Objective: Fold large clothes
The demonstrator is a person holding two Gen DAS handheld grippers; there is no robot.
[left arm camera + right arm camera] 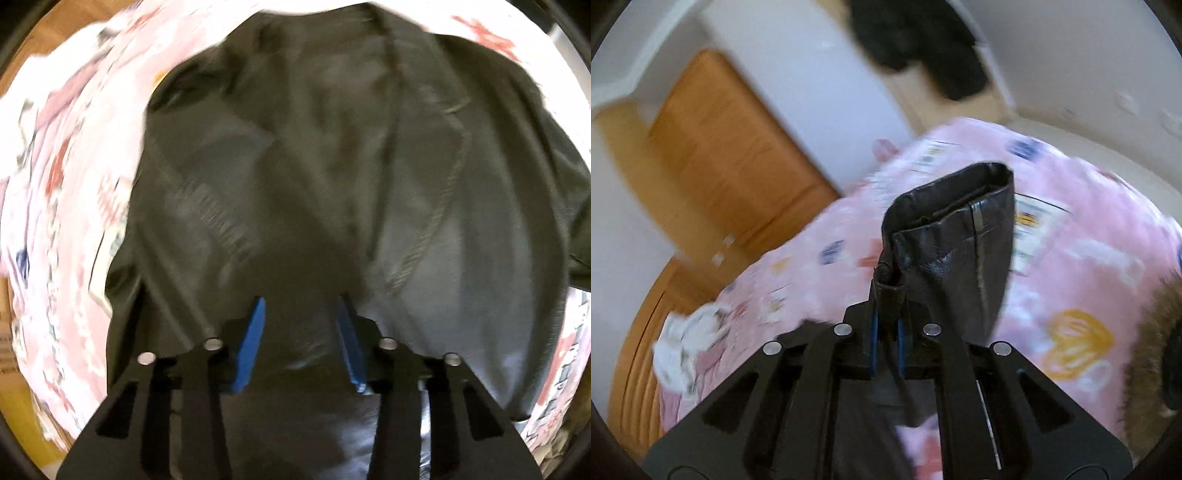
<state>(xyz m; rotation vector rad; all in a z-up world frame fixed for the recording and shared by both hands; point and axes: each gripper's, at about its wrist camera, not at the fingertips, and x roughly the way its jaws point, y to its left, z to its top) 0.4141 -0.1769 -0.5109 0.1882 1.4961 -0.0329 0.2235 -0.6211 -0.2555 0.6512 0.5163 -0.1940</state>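
A dark leather-like jacket [332, 166] lies spread lining-up on a pink patterned bedspread [66, 192], covering most of its middle; the bedspread shows only as a band round the garment, blurred by motion. The left gripper [300, 332] points down at the jacket with its blue pads [253, 343] standing apart on either side of a raised ridge of the fabric; whether they press on it cannot be told.

In the right wrist view the right gripper [886, 343] is clenched on a fold of the jacket's sleeve [960, 240], whose open cuff stands up above the bedspread. The rest of the sleeve drops out of sight beneath the gripper's body. A white crumpled cloth [687, 350] lies at the bedspread's left edge, beside a wooden floor [720, 147]. A brown furry thing [1152, 350] is cut off at the right rim and cannot be identified.
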